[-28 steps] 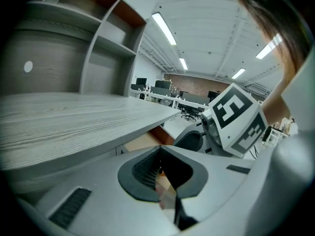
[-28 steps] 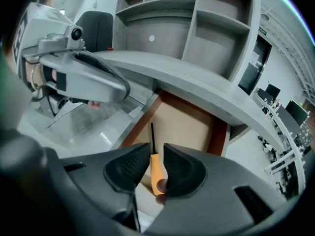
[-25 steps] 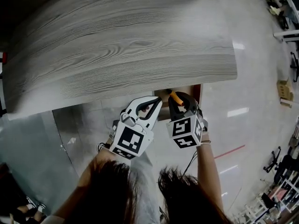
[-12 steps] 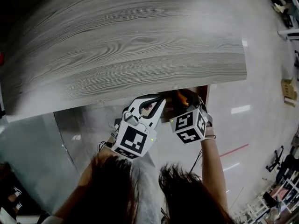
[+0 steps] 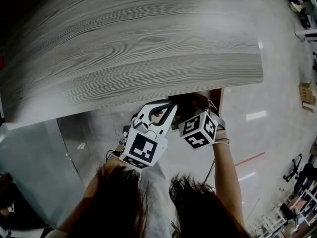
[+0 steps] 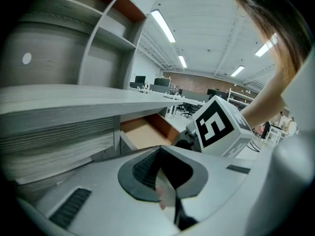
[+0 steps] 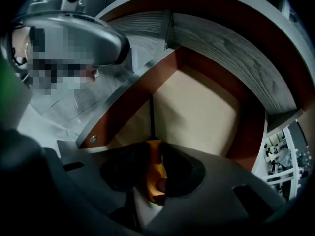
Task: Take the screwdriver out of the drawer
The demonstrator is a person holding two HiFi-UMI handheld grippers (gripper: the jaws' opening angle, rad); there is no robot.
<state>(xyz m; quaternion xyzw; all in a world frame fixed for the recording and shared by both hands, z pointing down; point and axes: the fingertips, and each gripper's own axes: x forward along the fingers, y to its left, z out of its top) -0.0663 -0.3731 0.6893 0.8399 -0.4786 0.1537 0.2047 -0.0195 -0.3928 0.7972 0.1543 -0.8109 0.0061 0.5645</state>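
The orange-handled screwdriver (image 7: 155, 173) is clamped in the right tongs (image 7: 153, 154), its shaft pointing into the open drawer (image 7: 206, 112). The left tongs (image 6: 159, 156), pressed together on nothing, hover just beside. The grey wood-grain table (image 5: 138, 48) overhangs the drawer, with a glossy pale floor (image 5: 257, 83) around it.

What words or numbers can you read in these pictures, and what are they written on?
There is no readable text: no words, numbers or brand names in any view.
Marker cube on the right gripper: a black-and-white square pattern, not letters.
Marker square on the left gripper: also only a pattern.
Orange screwdriver: no print shows.
Far-off shelves: too small to read.
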